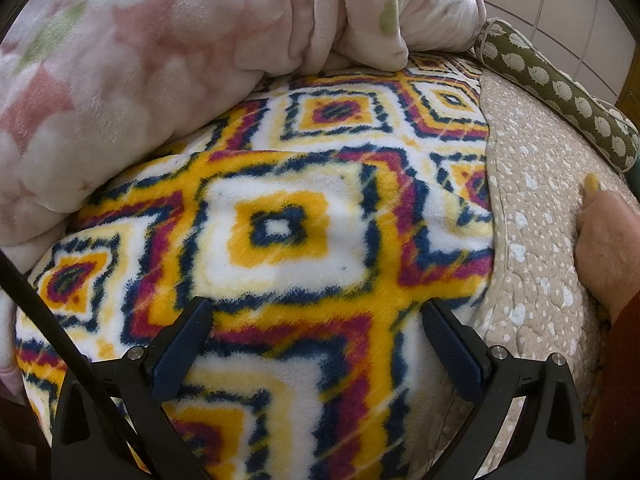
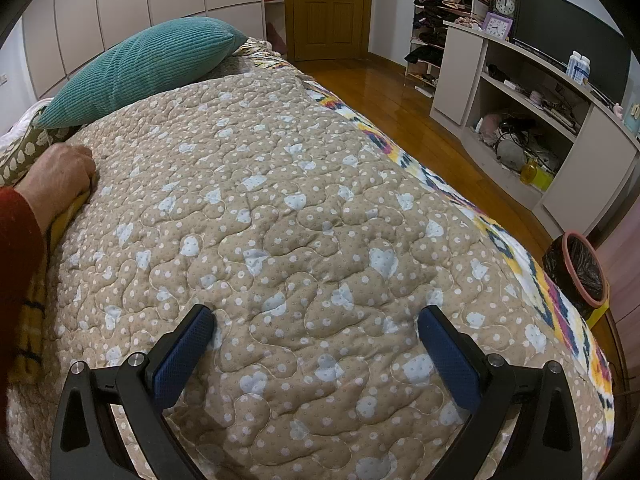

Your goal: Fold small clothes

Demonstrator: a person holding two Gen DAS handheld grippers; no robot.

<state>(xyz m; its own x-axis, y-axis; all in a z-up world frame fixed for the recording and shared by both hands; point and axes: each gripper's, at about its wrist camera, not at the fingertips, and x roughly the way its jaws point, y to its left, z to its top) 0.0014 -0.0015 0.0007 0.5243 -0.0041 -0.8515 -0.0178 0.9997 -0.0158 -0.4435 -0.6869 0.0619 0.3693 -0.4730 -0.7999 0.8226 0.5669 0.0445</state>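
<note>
Below the left gripper (image 1: 318, 320), whose jaws stand wide apart and hold nothing, lies a fleece cloth (image 1: 280, 232) printed with yellow, navy, magenta and white diamonds. It is laid flat on the bed, and a folded edge crosses it from left to right in the left wrist view, so the nearer part lies doubled over the farther part. Its long axis I cannot tell, since it runs out of view on the near side. Its right edge meets a beige quilted spread (image 1: 536, 216) dotted white with pale blue patches.

A bare hand (image 1: 604, 240) with a red sleeve (image 2: 18, 248) presses on that spread just beside an olive patterned bolster (image 1: 560, 92); something yellow shows under the fingers. A heap of pink plush blanket (image 1: 160, 60) rests against the far left edge of the fleece.

Over the spread hovers the right gripper (image 2: 316, 320), its jaws likewise apart and empty. A teal ribbed pillow (image 2: 140, 68) lies at the far left of the bed. Beyond it stand pale wardrobe doors (image 2: 120, 4) and a wooden door (image 2: 328, 8); the floor (image 2: 404, 96) is polished wood. To the right are an open shelf unit (image 2: 520, 112) with clocks and a dark screen on top, and a bin (image 2: 584, 276) lined in black.
</note>
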